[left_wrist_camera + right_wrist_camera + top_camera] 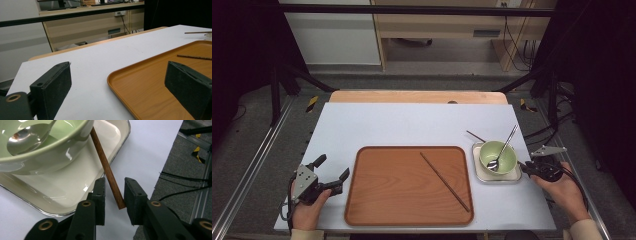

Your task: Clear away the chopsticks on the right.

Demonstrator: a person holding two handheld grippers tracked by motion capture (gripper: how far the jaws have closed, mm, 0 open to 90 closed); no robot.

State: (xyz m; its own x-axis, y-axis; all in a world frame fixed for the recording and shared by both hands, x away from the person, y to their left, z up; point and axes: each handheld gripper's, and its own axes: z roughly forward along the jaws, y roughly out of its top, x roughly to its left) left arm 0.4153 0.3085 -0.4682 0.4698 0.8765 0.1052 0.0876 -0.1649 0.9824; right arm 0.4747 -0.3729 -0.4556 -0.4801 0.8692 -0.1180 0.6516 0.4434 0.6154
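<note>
A brown tray (397,185) (150,85) lies at the table's middle with one dark chopstick (444,181) (193,57) lying slantwise on it. To its right a green bowl (507,156) (50,152) holding a metal spoon (503,149) (27,138) sits in a white square dish (479,172) (82,182). A second chopstick (474,135) (107,167) runs under the bowl. My right gripper (524,167) (115,181) stands at the dish's right edge, its jaws narrowly apart around that chopstick's near end. My left gripper (333,166) (118,67) is wide open at the tray's left rim, holding nothing.
A white sheet (412,122) covers the wooden table (417,96), bare beyond the tray. Black frame rails and cables (562,120) run along both sides. The table's right edge lies just behind my right gripper.
</note>
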